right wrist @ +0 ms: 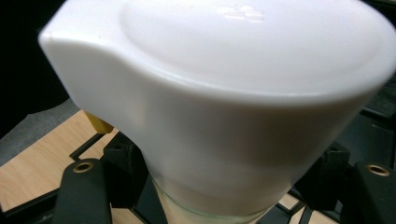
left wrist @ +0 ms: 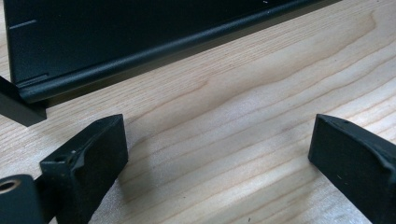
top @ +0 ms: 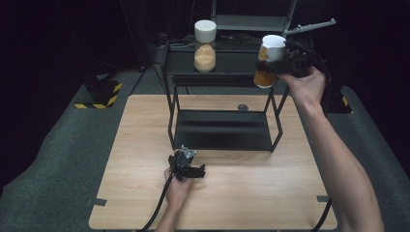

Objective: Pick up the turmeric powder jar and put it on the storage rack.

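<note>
Right gripper, upper right, squeezes a white-lidded jar tight. Left gripper, low middle, rests wide open, holding nothing.

Left tongs low, jaws wide apart, right arm stretched forward, right tongs raised, clamped shut

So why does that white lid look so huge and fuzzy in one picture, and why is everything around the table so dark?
In the right gripper view the jar's white lid sits right against the lens, so it looms large and soft. In the high view light falls on the wooden table, while the background stays black. The left gripper view is sharp on the wood grain.
</note>
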{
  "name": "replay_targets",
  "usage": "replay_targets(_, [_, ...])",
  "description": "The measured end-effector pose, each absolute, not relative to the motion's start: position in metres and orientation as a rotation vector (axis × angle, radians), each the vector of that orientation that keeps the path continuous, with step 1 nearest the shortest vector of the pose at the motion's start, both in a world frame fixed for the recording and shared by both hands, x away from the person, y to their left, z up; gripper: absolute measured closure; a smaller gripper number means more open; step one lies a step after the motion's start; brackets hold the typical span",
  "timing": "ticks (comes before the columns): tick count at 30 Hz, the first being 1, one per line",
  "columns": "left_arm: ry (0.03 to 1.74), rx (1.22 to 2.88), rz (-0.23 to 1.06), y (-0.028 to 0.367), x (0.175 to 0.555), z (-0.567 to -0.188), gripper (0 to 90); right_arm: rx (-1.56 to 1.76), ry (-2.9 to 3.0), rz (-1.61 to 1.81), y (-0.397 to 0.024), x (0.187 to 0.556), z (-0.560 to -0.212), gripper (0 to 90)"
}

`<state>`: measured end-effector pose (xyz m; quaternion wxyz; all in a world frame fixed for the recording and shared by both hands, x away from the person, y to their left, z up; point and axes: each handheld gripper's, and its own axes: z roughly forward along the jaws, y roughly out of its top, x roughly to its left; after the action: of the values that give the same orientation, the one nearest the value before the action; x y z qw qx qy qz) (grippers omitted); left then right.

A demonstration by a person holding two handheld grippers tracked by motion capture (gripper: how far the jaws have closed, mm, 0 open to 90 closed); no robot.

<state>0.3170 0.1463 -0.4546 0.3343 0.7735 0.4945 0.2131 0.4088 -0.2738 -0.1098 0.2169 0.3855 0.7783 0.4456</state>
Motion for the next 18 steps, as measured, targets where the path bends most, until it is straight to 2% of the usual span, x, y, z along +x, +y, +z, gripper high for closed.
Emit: replay_targets(18, [1.291, 2.016, 0.555, 0.146, 0.317, -0.455, 4.7, 1.191, 2.051, 1.162, -0.226, 0.443, -0.103, 30.2])
